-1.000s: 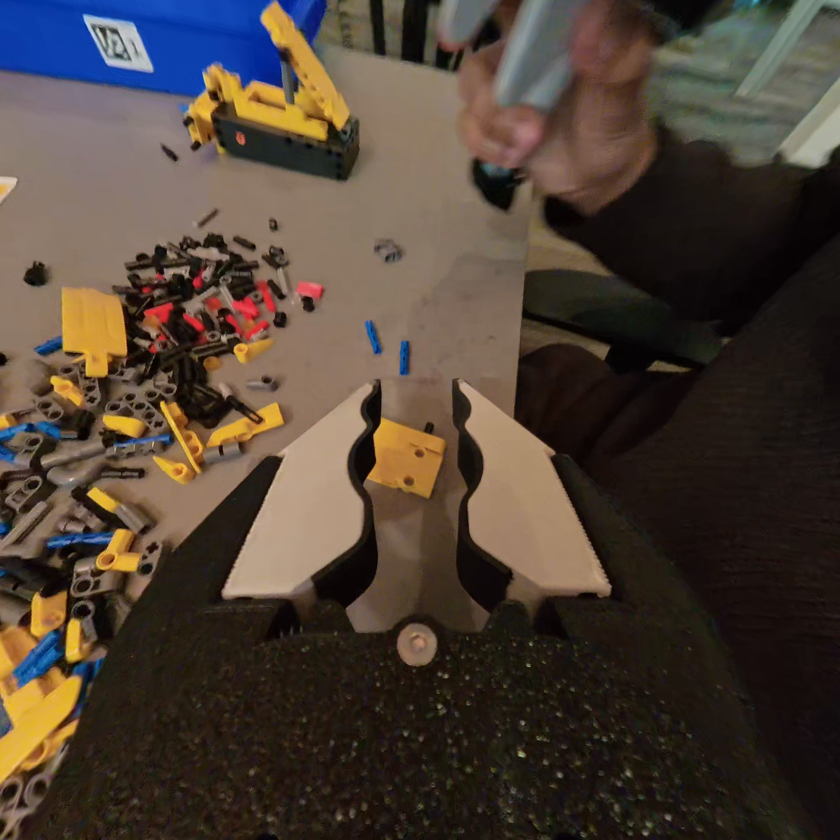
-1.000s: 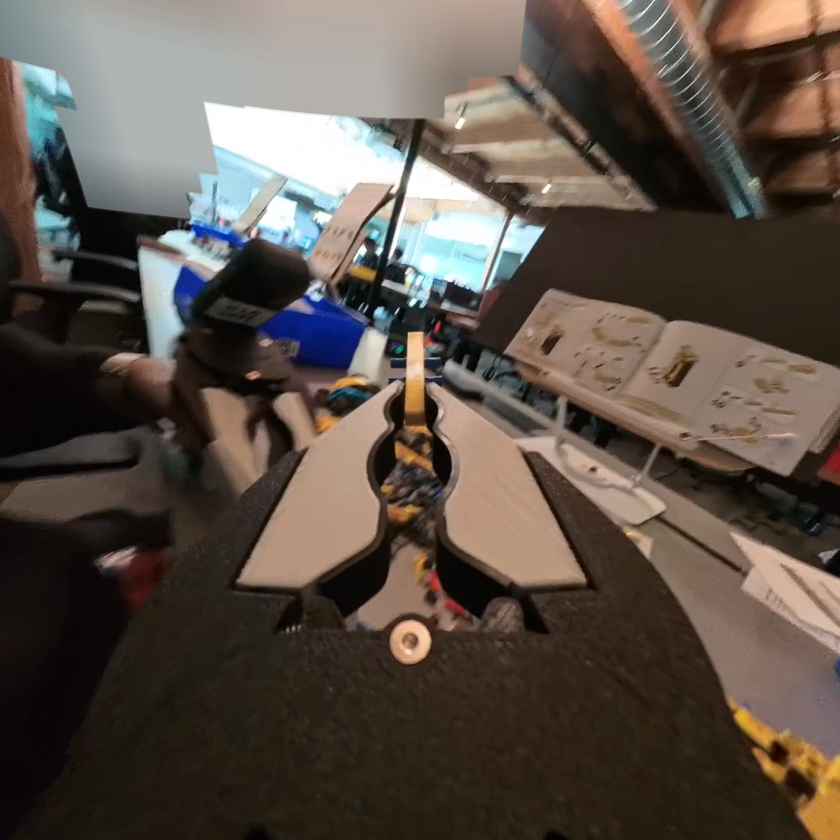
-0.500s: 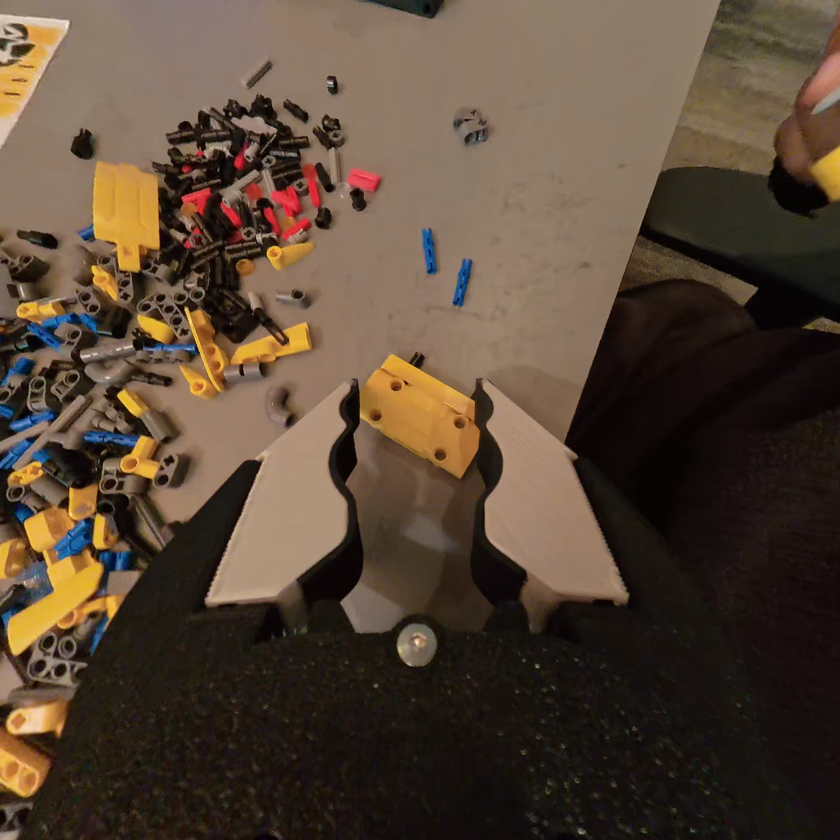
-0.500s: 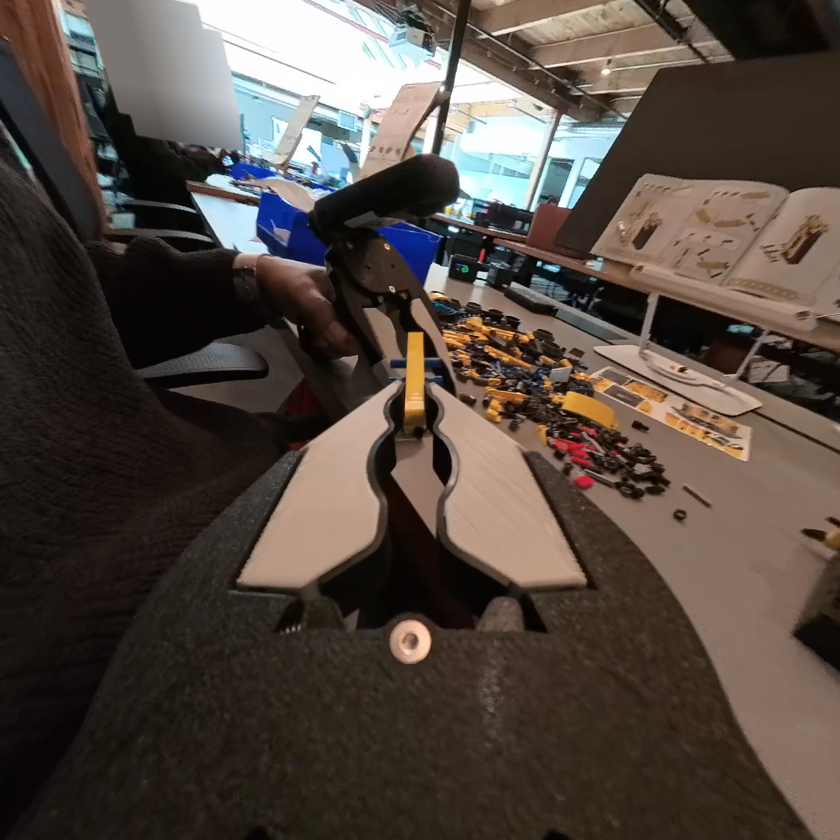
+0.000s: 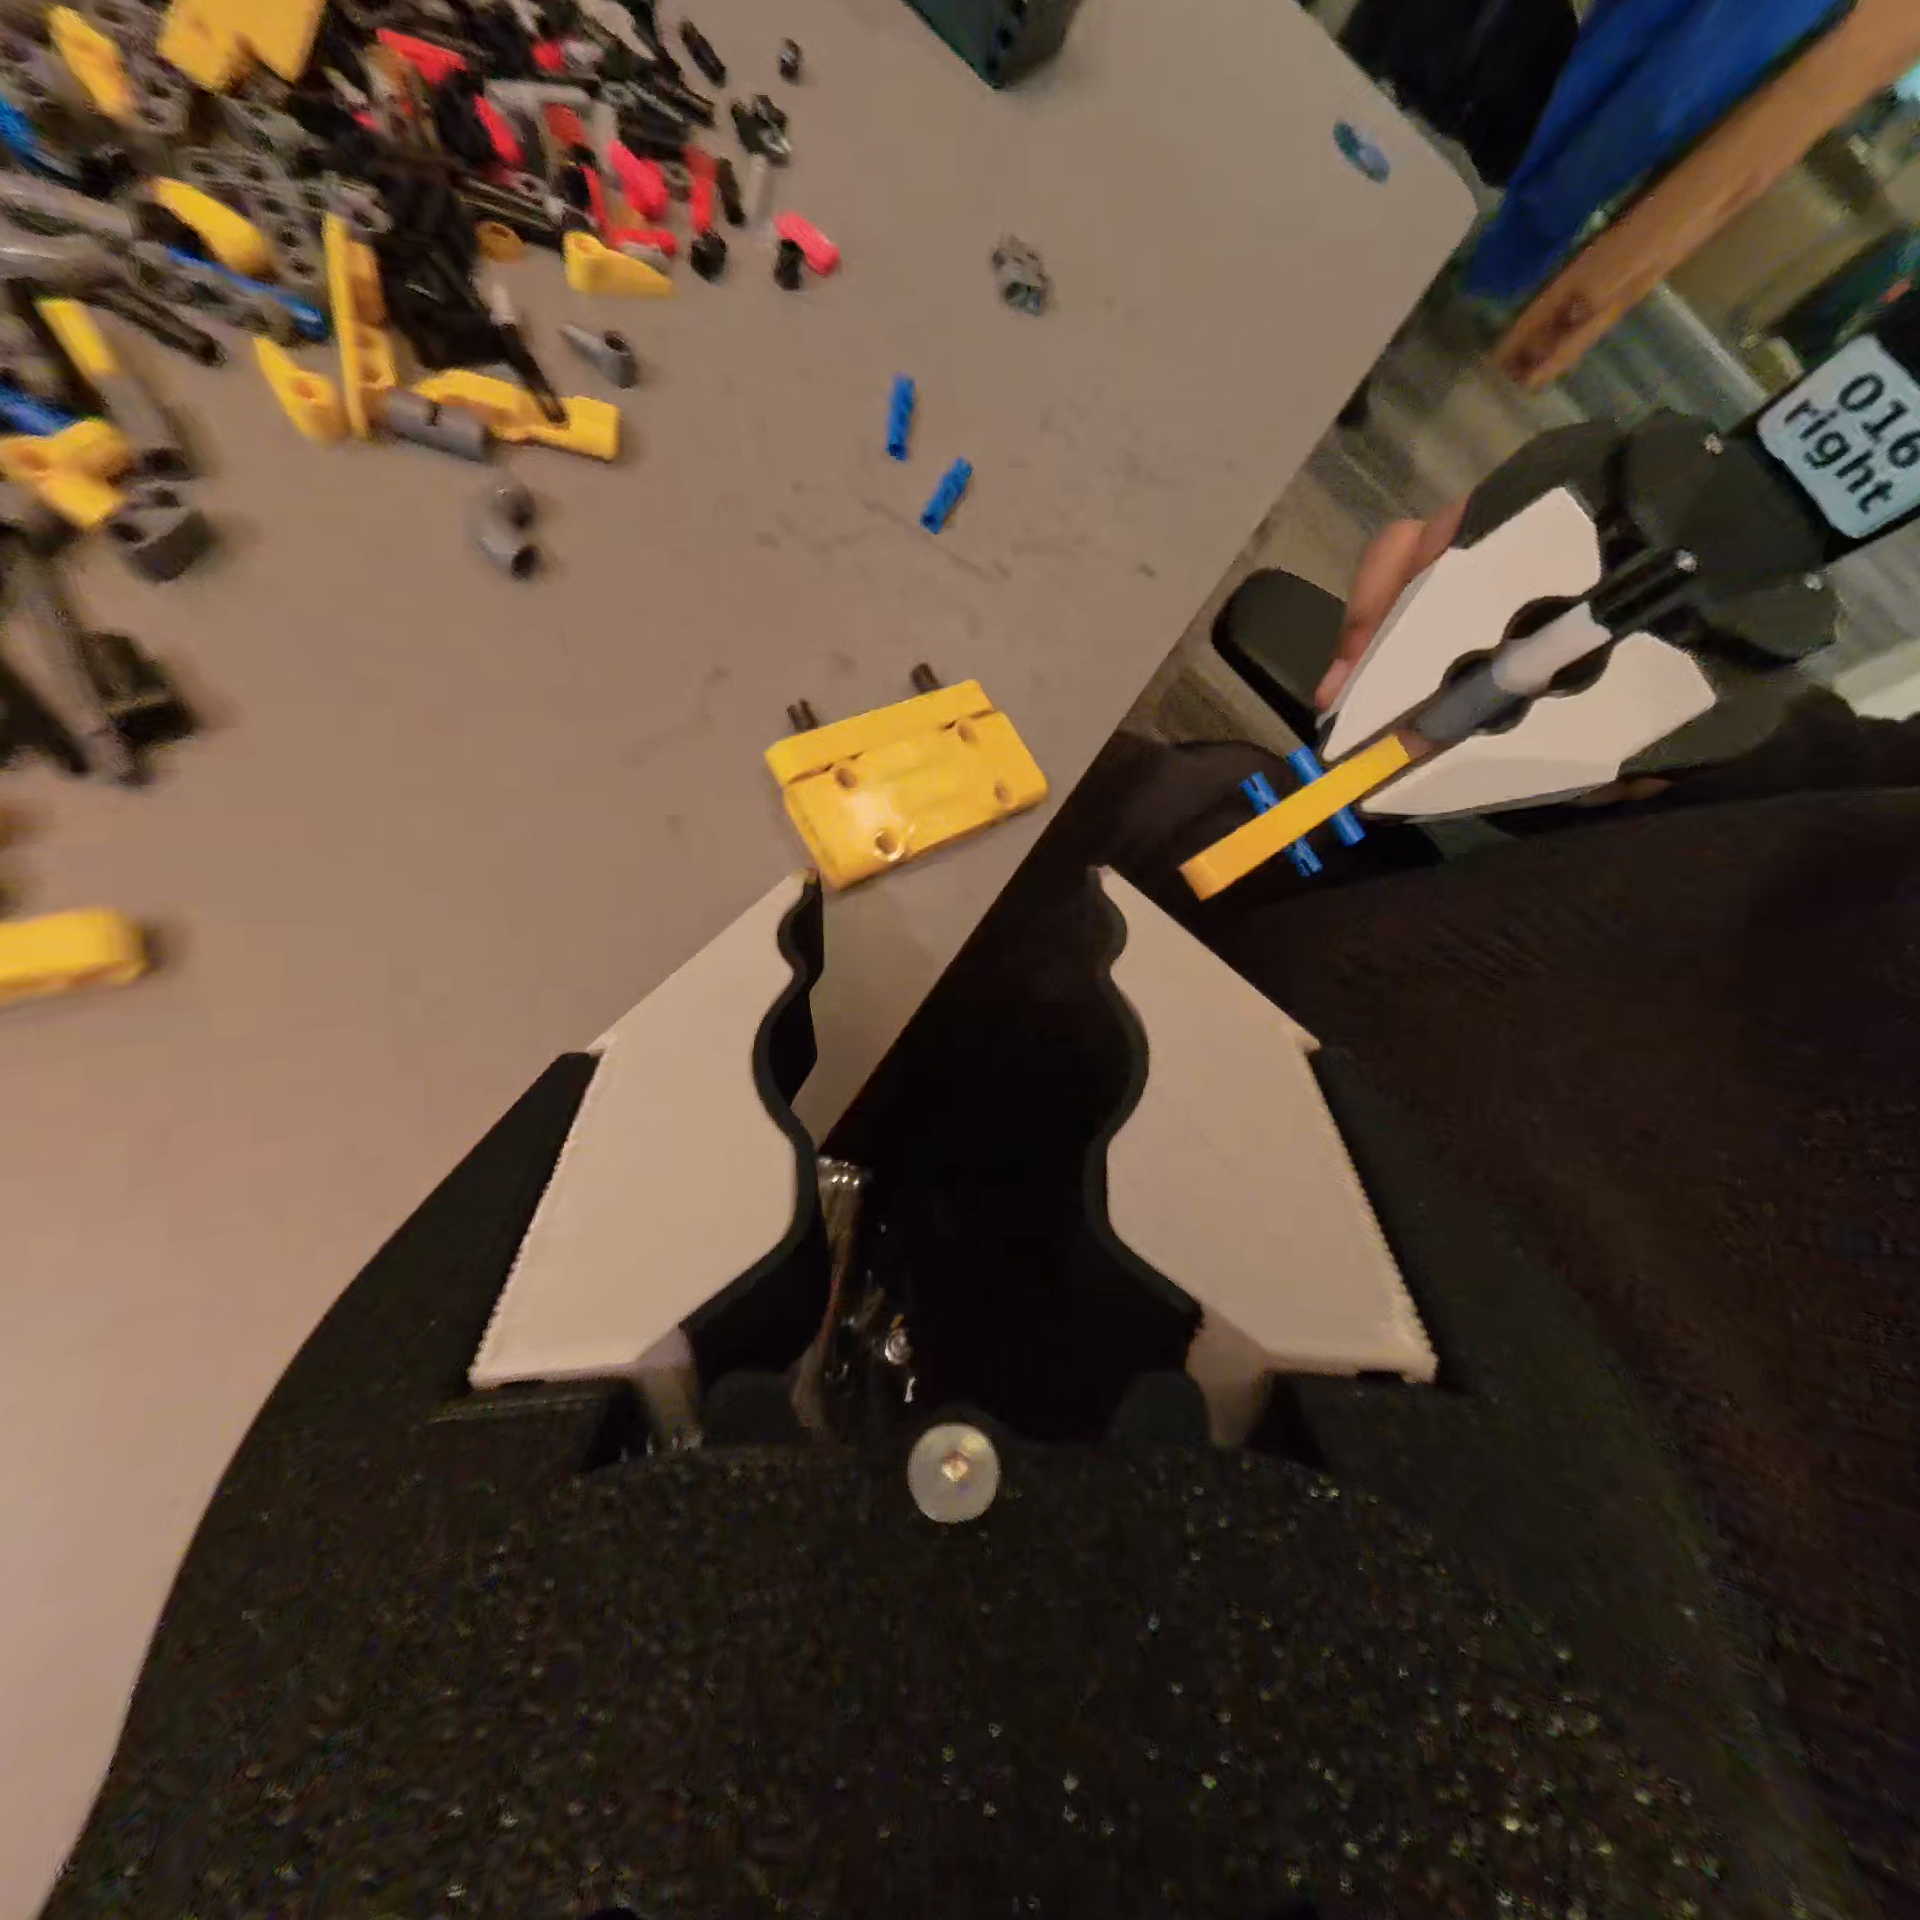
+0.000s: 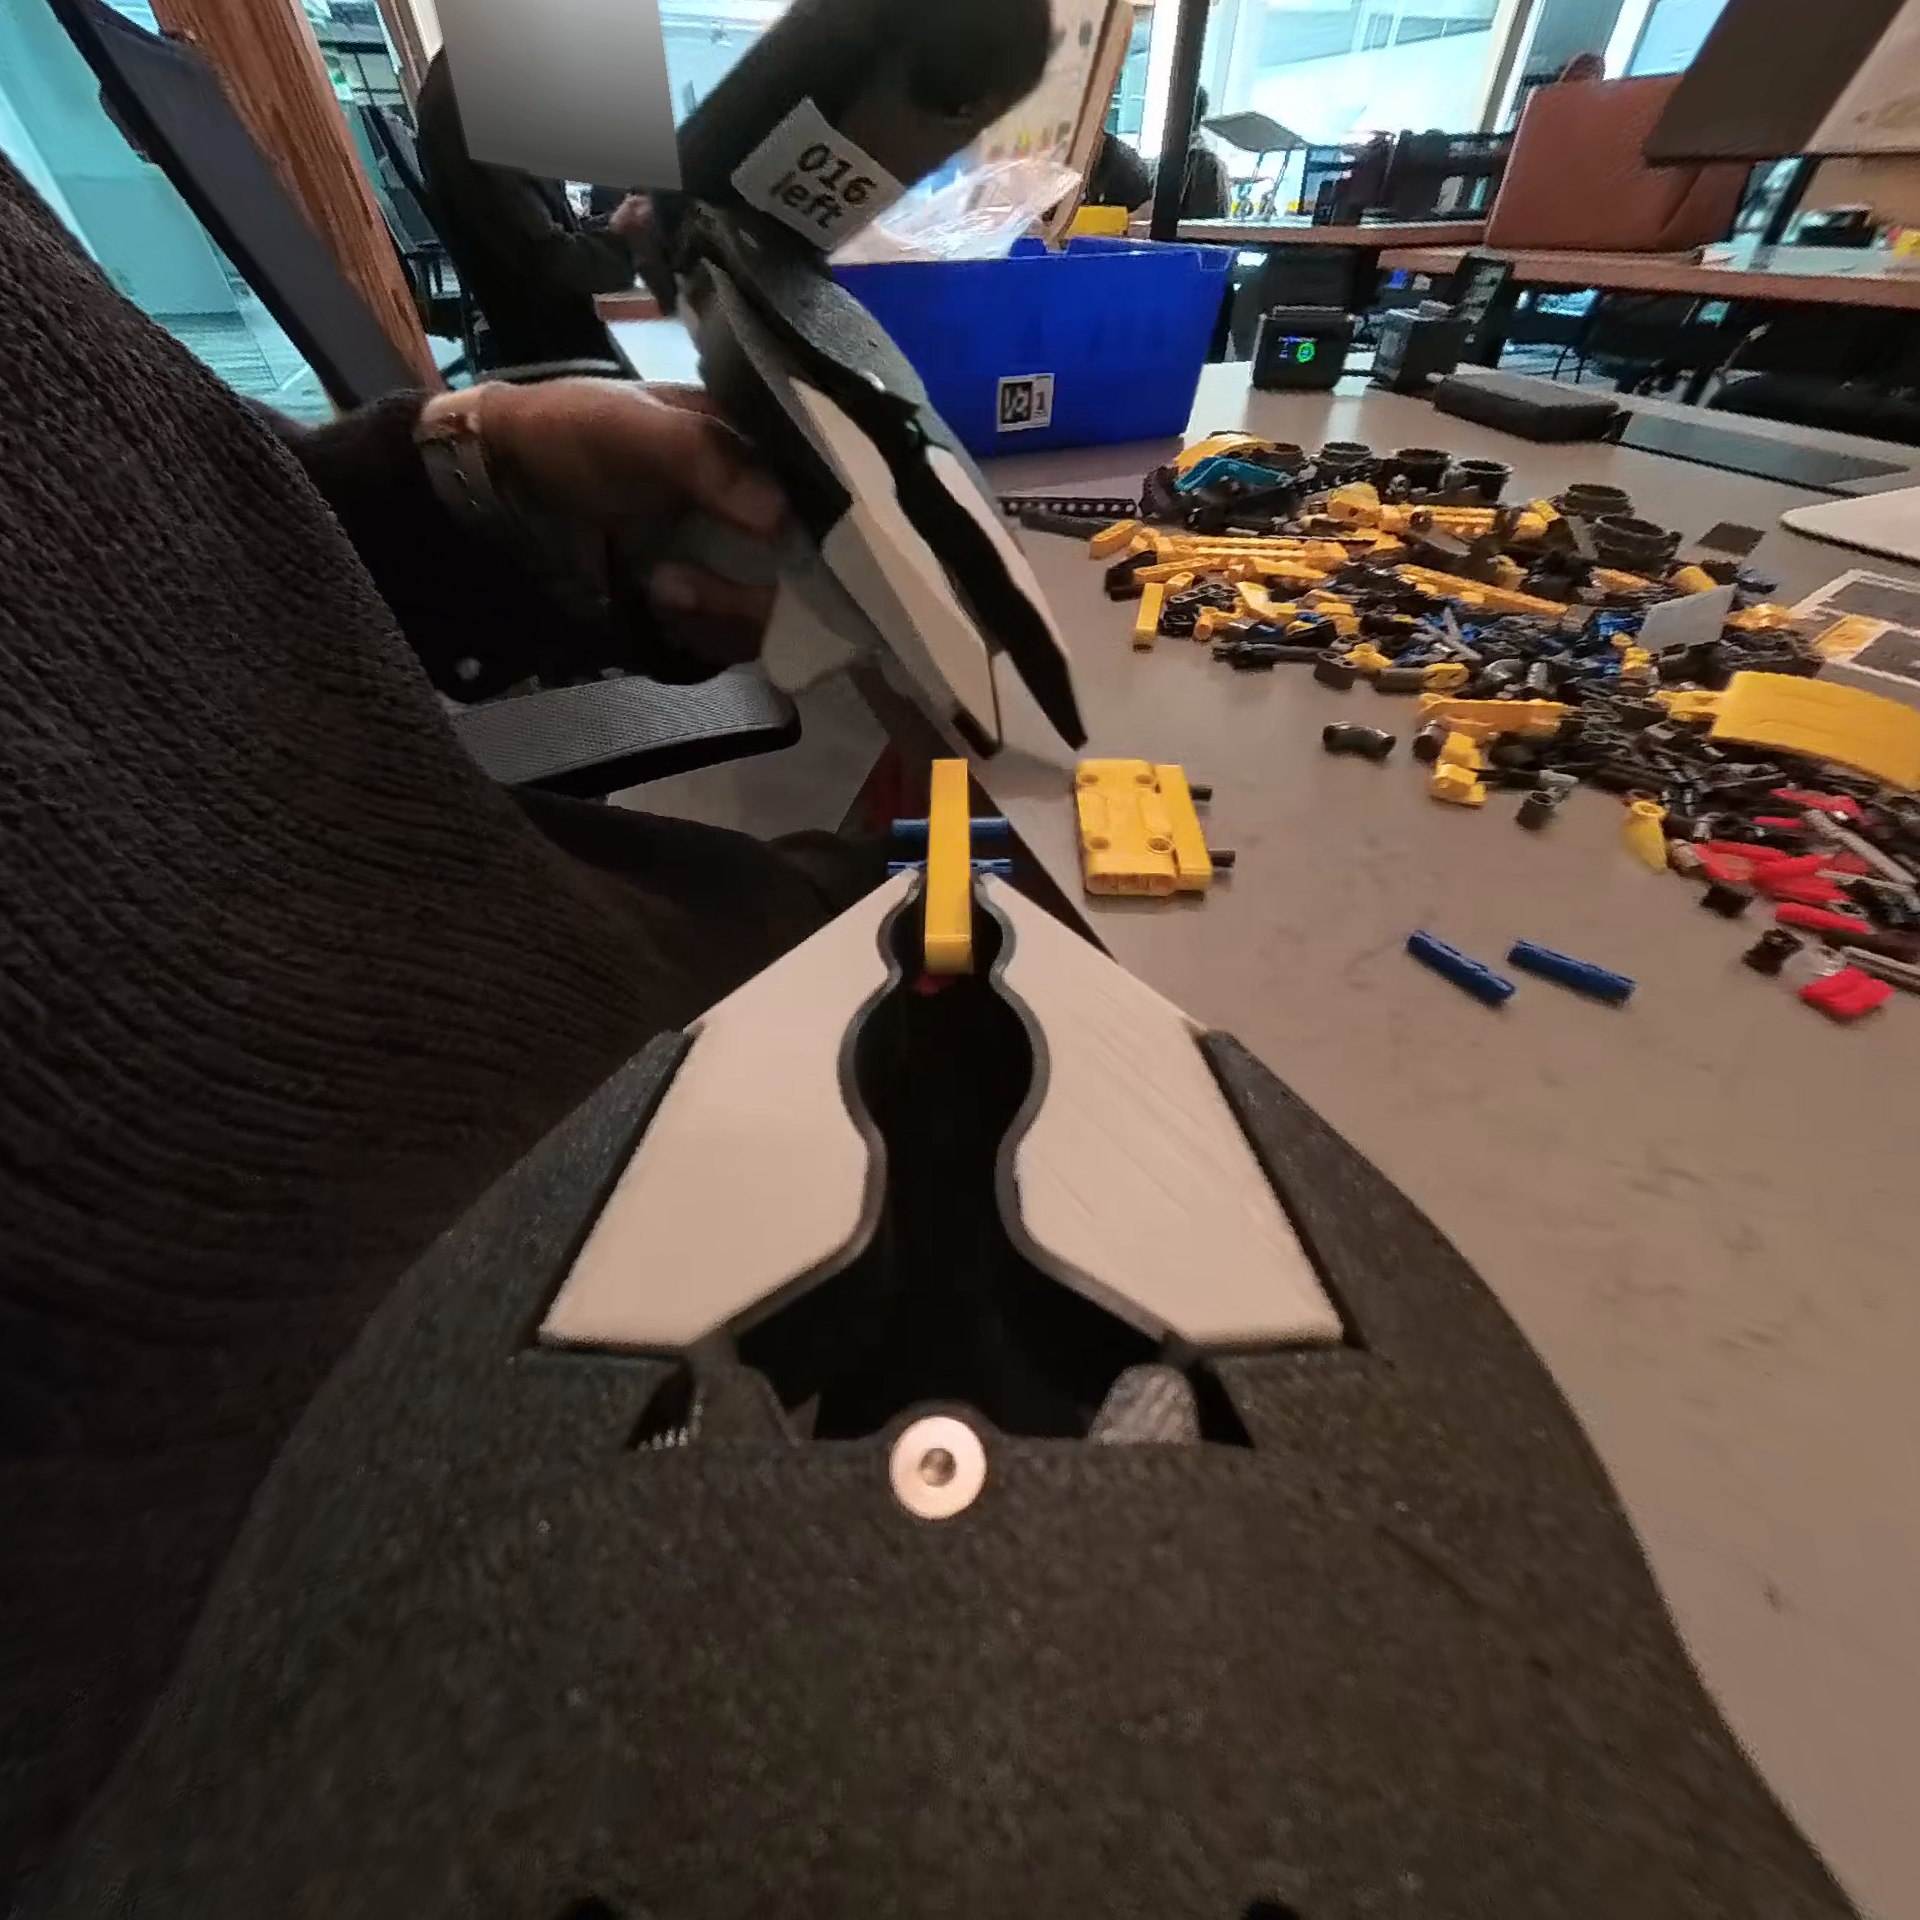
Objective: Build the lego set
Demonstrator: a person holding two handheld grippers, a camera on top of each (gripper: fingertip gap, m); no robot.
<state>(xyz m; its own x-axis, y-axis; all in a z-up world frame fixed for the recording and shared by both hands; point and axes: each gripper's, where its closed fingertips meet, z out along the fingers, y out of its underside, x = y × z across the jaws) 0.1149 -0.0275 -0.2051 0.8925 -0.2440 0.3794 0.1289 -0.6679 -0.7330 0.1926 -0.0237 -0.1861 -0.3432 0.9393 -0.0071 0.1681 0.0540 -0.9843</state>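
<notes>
The grey bench (image 5: 436, 1039) carries everything, and the yellow block (image 5: 906, 781) lying flat near its front edge serves as the marker for the rest. Two short black pins stick out of the block's far side. Beyond the block, farther in on the bench, spreads a big heap of loose building pieces (image 6: 1538, 623) in yellow, black, grey, blue and red. Behind that heap, at the far end, stands a blue bin (image 6: 1039, 322).

The left claw (image 5: 956, 894) hangs over the bench edge just short of the block, its jaws spread wide and empty; the tip of one finger (image 5: 800, 904) comes almost to the block's near corner, though I cannot tell if it touches.

The right claw (image 6: 948, 883) is off the bench, beside the block toward the person's lap, closed tight on a thin yellow beam (image 6: 949, 862) with two blue pins through it.

Two loose blue pins (image 5: 925, 457) lie past the block, between it and the heap.
</notes>
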